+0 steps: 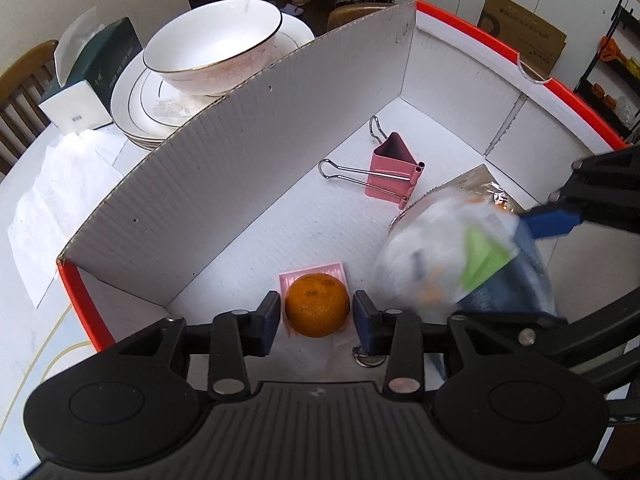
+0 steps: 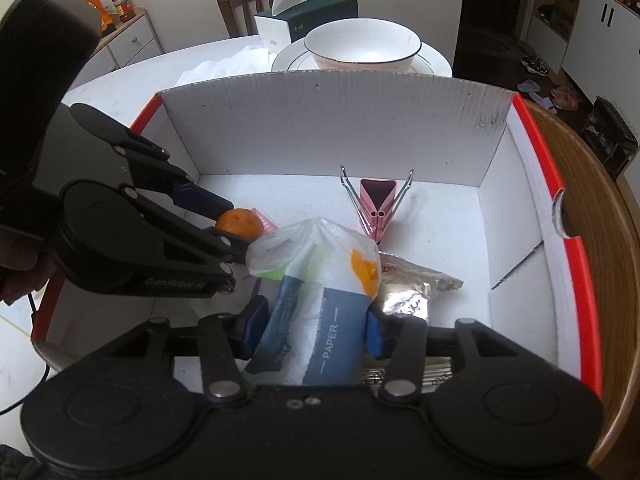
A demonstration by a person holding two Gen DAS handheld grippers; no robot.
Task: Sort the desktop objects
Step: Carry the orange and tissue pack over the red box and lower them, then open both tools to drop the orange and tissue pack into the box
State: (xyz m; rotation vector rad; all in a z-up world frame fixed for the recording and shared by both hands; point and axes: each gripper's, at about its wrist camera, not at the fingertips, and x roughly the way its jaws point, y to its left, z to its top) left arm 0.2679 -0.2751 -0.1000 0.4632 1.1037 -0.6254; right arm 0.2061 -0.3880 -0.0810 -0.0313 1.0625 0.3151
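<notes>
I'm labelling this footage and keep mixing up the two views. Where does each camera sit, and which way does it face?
Left wrist: sits on the left gripper, looking steeply down into the box at the orange; its own fingers show, with the right gripper at the right edge.
Right wrist: sits on the right gripper, looking down at the tissue pack; a hand holds the left gripper at left.
Shared: box, orange, pink binder clip, bowl.

"PAPER" on the tissue pack, "GenRobot.AI" on the left claw
</notes>
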